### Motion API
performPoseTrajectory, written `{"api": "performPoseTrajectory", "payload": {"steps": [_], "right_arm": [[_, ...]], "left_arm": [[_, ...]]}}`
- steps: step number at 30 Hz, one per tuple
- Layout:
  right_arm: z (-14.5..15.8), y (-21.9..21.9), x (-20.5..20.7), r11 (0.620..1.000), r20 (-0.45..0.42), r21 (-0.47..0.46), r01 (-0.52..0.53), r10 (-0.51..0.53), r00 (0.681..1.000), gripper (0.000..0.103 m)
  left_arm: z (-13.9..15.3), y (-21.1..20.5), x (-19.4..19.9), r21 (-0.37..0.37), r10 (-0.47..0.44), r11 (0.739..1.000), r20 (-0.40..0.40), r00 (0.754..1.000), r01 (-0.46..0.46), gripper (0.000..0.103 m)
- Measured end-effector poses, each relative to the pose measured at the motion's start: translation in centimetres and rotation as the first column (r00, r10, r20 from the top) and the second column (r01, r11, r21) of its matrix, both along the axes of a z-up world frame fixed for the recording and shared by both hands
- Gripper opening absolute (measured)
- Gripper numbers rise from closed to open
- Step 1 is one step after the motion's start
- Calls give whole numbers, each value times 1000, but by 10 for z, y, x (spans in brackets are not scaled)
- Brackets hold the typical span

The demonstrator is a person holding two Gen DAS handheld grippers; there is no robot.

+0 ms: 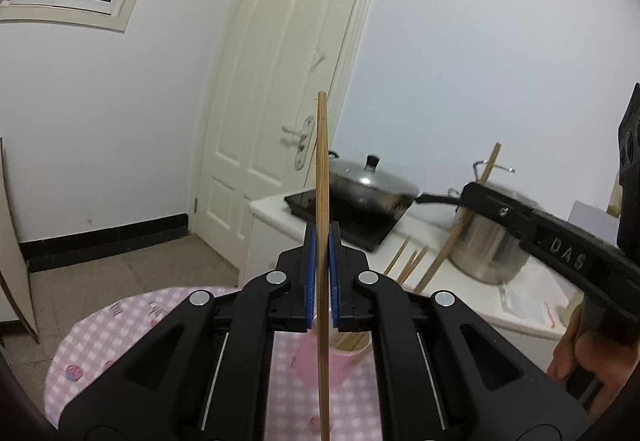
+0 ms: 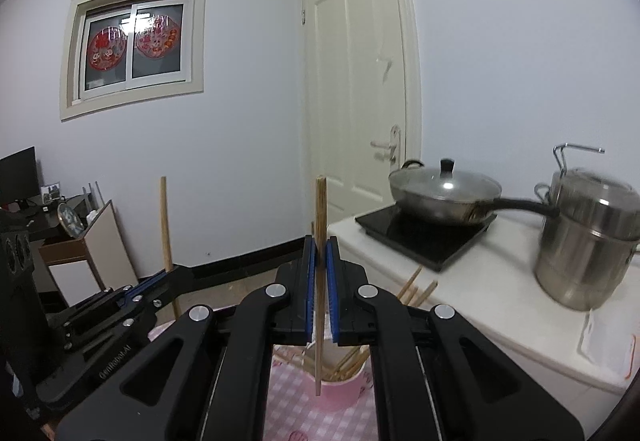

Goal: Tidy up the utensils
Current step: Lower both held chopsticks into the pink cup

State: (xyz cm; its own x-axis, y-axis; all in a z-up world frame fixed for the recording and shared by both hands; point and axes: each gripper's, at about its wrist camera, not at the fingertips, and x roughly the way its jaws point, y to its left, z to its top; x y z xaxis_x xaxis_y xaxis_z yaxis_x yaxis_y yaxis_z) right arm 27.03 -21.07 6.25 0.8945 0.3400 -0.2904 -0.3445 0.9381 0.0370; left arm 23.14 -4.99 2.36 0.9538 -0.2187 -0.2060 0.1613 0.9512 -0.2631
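My left gripper point(image 1: 322, 241) is shut on a wooden chopstick point(image 1: 322, 177) held upright; its lower end hangs over the pink-checked table. My right gripper point(image 2: 320, 253) is shut on another wooden chopstick point(image 2: 320, 209), also upright, its lower tip just above a pink cup point(image 2: 340, 387) that holds several chopsticks. The cup shows in the left wrist view point(image 1: 320, 365) under the jaws. The right gripper point(image 1: 472, 197) appears in the left wrist view with its chopstick point(image 1: 460, 225). The left gripper point(image 2: 160, 281) shows at left in the right wrist view, holding its chopstick point(image 2: 166, 225).
A pink-checked tablecloth point(image 1: 120, 325) covers the round table. A white counter point(image 2: 480, 289) behind carries an induction hob point(image 2: 420, 237), a lidded wok point(image 2: 444, 193) and a steel pot point(image 2: 584, 237). A door point(image 2: 356, 81) stands behind.
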Motion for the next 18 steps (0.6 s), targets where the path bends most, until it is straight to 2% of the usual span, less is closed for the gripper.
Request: {"api": "performPoseTrajectory", "payload": {"steps": [8,13,18], "right_arm": [[-1,-3,13,999,65,-11,36,-35,997,4],[-15,-11,28,1000,36,7,31,-31,999,4],[-26,-18,32,999,5,31,17,-17,1000,4]], "left_arm": [[0,-29,30,9,-6,1000,78,997,6,6],[-4,-44,42,19,-10,1000,129,992,7,6],[-13,-50,59,30,-2,1000,121,993,-1,6]]}}
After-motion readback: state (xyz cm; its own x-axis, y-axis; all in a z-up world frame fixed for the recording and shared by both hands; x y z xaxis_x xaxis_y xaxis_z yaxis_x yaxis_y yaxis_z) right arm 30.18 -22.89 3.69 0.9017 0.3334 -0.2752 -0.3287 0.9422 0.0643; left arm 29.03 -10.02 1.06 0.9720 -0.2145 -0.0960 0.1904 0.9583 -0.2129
